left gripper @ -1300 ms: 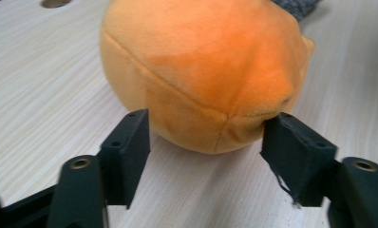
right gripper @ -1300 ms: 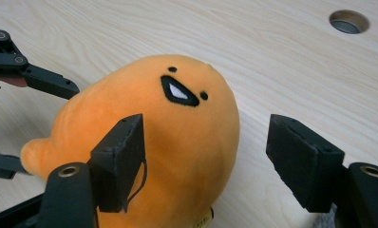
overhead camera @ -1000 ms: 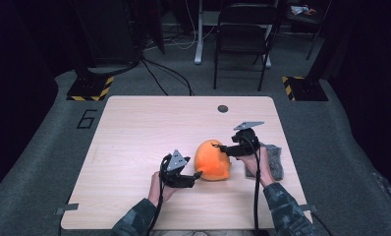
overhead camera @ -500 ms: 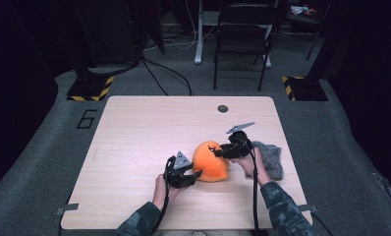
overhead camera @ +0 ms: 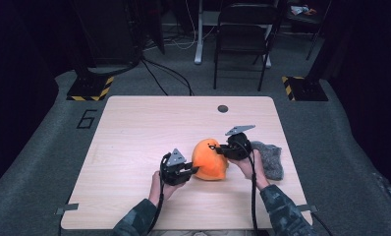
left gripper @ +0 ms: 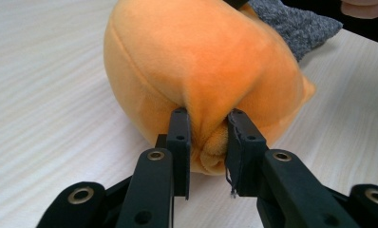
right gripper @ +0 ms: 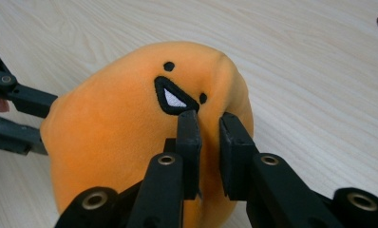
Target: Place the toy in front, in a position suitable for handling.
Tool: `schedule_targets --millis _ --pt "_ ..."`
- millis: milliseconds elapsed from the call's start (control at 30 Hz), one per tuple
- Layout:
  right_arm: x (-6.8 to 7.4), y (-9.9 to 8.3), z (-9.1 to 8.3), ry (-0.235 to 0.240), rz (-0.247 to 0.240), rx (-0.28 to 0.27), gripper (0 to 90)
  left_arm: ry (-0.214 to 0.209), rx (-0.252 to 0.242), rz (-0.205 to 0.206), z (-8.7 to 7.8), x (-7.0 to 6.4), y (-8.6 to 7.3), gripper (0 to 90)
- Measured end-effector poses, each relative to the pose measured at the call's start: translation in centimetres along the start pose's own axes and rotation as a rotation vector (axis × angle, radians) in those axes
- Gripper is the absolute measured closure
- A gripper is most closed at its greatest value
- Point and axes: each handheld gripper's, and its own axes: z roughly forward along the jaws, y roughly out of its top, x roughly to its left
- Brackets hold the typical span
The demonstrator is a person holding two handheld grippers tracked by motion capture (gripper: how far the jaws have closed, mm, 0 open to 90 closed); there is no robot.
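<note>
1. High view: the orange plush toy (overhead camera: 209, 159) sits on the worktop (overhead camera: 134, 132) between the two grippers, the left gripper (overhead camera: 189, 172) at its near-left side and the right gripper (overhead camera: 221, 150) at its upper right side.
2. Left gripper view: the jaws are nearly closed, pinching a fold and a small nub of plush (left gripper: 211, 142) straight ahead of the left gripper; the toy's body bulges above and beyond the jaws.
3. Right gripper view: the right gripper's (right gripper: 209, 124) jaws are narrowly apart, squeezing a ridge of fabric just beside the embroidered mouth (right gripper: 174, 97).
4. A grey knitted cloth (overhead camera: 271, 158) lies just behind the right gripper, touching or nearly touching the toy; I cannot tell which.
5. Progress, as I judge it: both grasps are made, so the gripping stage looks done. The toy's base appears to rest on the worktop, so lifting, turning or moving it remains.
</note>
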Motion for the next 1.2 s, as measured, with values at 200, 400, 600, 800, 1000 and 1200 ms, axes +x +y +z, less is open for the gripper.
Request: schedule_targets --millis 200,400,600,800,1000,1200 --pt "1.1 0.5 -1.4 -0.020 0.027 -0.013 82.5 -0.012 -0.026 0.012 -1.3 1.2 0.8 74.6" --pt "1.8 0.2 -2.4 -0.048 0.050 -0.014 84.1 -0.020 -0.042 0.031 -1.3 1.7 1.6 75.0" --pt "2.3 -0.6 -3.6 -0.087 0.058 -0.020 85.3 -0.068 -0.035 0.059 -0.7 2.1 2.4 75.3" --pt "2.9 -1.5 -3.8 -0.105 0.049 0.000 85.2 -0.112 0.004 0.061 0.3 2.9 2.4 75.3" --pt "2.3 -2.8 -1.6 -0.113 0.079 0.054 81.1 -0.127 0.056 0.031 1.7 3.5 1.5 74.2" --pt "1.7 -2.3 -2.2 -0.121 0.087 0.012 59.8 -0.123 0.051 -0.004 1.1 3.7 1.6 60.8"
